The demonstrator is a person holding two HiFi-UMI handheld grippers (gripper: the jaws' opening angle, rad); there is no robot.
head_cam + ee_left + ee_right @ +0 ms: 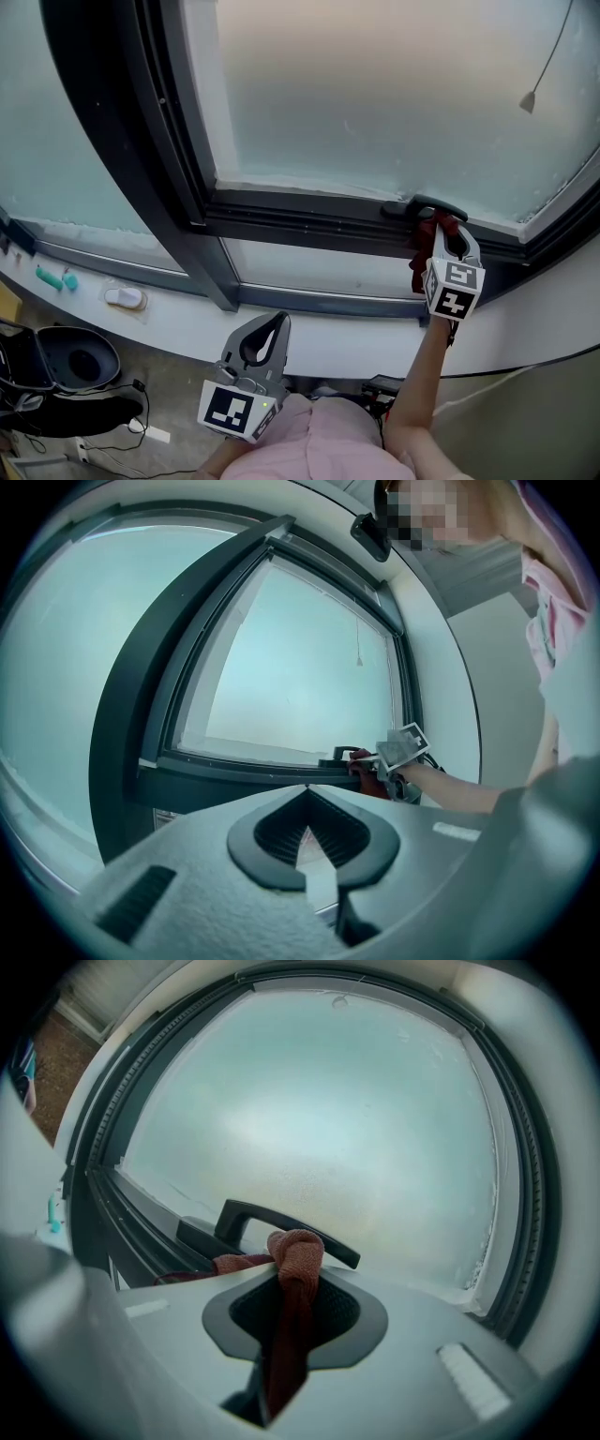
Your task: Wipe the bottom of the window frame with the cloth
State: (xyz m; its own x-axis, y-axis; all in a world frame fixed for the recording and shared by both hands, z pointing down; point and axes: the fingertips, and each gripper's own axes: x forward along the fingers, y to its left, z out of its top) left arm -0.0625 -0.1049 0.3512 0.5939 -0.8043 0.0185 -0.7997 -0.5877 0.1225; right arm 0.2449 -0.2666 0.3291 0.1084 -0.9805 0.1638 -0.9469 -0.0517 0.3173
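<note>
Right gripper view: right gripper (292, 1288) clamps cloth (298, 1252) near handle (281, 1227).

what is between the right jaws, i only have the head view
Observer: The red cloth. In the right gripper view the right gripper is shut on it, with a bunch poking up past the tips.
Operator: is it touching the handle
Observer: I cannot tell. The bunch sits right in front of the black window handle, and a tail of it trails left.
Operator: and the left jaws
Observer: The left gripper is shut with nothing between the jaws, as the left gripper view shows.
</note>
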